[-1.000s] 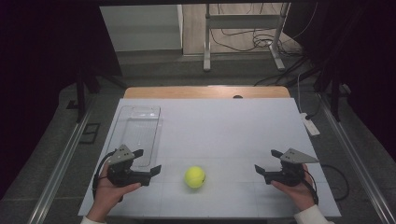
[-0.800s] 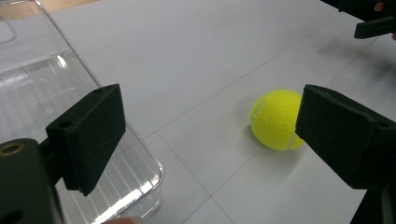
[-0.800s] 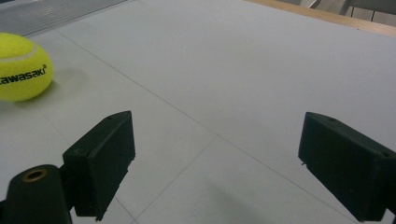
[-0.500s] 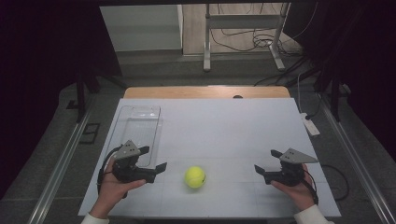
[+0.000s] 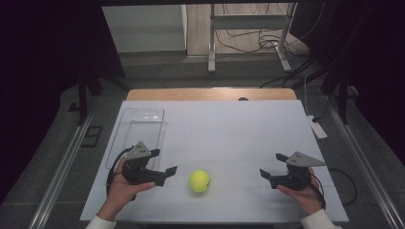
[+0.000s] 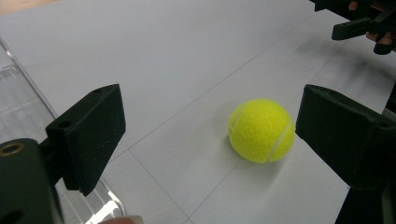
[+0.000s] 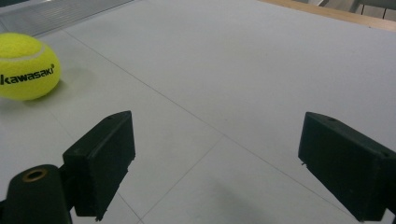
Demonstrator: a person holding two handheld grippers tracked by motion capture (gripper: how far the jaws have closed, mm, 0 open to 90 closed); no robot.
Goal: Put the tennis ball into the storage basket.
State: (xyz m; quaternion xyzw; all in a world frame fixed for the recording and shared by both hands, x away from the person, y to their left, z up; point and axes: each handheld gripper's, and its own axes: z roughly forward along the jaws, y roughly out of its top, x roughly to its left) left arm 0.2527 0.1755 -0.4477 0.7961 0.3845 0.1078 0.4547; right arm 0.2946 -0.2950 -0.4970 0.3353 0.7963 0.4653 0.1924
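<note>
We have the left gripper [image 5: 168, 170] spread wide, nothing pinched, pointing at the tennis ball [image 5: 199, 181], which sits on the white table [image 5: 229, 129] just ahead of its tips. Right gripper [image 5: 265, 174] also spread, well apart from the ball. Right gripper view gives us the ball's "kawasaki" print; high view gives the clear tray [image 5: 138, 136] beside the left hand, contents unreadable.

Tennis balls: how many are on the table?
1. The tennis ball lies on the white table near its front edge, between the left gripper and the right gripper, closer to the left one. Nothing seems to hide another.
</note>
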